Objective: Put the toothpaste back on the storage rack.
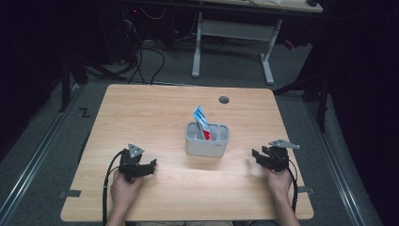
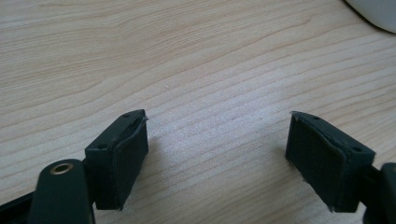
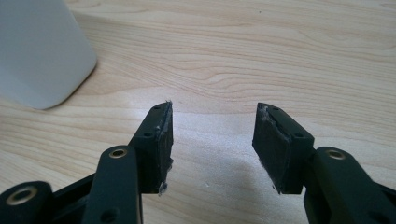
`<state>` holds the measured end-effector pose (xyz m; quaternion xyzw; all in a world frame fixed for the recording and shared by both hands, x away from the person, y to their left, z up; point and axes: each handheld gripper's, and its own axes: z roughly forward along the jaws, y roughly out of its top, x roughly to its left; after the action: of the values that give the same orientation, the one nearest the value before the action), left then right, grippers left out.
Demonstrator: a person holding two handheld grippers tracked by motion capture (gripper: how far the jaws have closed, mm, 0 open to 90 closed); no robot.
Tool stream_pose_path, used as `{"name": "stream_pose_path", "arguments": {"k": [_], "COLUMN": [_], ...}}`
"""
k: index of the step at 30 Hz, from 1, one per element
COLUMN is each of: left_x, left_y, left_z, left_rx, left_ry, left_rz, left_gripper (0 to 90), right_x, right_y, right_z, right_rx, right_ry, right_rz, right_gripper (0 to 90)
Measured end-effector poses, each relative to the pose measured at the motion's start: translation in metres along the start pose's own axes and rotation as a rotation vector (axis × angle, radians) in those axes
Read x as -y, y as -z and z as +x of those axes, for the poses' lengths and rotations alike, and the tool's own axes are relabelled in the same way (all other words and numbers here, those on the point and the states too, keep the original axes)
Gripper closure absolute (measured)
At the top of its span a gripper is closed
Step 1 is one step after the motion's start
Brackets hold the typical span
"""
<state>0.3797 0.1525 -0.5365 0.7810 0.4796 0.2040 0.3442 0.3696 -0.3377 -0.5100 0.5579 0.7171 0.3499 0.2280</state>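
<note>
A grey two-compartment holder (image 1: 207, 140) stands near the middle of the wooden table (image 1: 155, 108), with a blue, white and red tube (image 1: 203, 121) leaning upright in it. My left gripper (image 1: 147, 168) rests low over the table at the front left, jaws wide apart and nothing between them (image 2: 217, 140). At the front right my right gripper (image 1: 254, 157) points toward the holder; its jaws stand apart over bare wood (image 3: 212, 135). The holder's pale wall (image 3: 37, 51) sits to the upper left of the right gripper's jaws, and a corner of it (image 2: 373, 11) is in the left gripper view.
A round grommet hole (image 1: 224, 100) lies near the table's far edge. Beyond the table stand a white desk frame (image 1: 233, 33) and loose cables (image 1: 146, 56) on the dark floor. A person's hands (image 1: 123, 188) hold both grippers from the near edge.
</note>
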Motion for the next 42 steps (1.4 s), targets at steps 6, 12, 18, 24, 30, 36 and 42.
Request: {"name": "stream_pose_path", "arguments": {"k": [6, 12, 18, 24, 30, 36, 42], "left_x": [0.0, 0.0, 0.0, 0.0, 0.0, 0.0, 0.0], "left_y": [0.0, 0.0, 0.0, 0.0, 0.0, 0.0, 0.0], "left_z": [0.0, 0.0, 0.0, 0.0, 0.0, 0.0, 0.0], "left_rx": [0.0, 0.001, -0.001, -0.002, -0.002, -0.002, -0.002], "left_ry": [-0.002, -0.001, 0.0, 0.001, 0.005, 0.005, 0.005], "left_rz": [0.001, 0.001, 0.0, 0.0, -0.002, -0.002, -0.002], "left_gripper": [21.4, 21.4, 21.4, 21.4, 21.6, 21.6, 21.6], "right_x": [0.001, 0.004, 0.014, 0.014, 0.014, 0.015, 0.015], "right_y": [-0.005, -0.01, -0.016, -0.015, -0.016, -0.016, -0.015], "right_z": [0.002, 0.006, 0.007, 0.01, 0.009, 0.011, 0.013], "right_rx": [0.011, 0.025, 0.046, 0.064, 0.065, 0.066, 0.058], "right_ry": [0.017, 0.034, 0.05, 0.075, 0.052, 0.052, 0.056], "right_rz": [0.008, 0.011, 0.036, 0.038, 0.046, 0.042, 0.047], "right_gripper": [46.6, 46.2, 44.3, 41.3, 38.3, 36.6, 35.5]}}
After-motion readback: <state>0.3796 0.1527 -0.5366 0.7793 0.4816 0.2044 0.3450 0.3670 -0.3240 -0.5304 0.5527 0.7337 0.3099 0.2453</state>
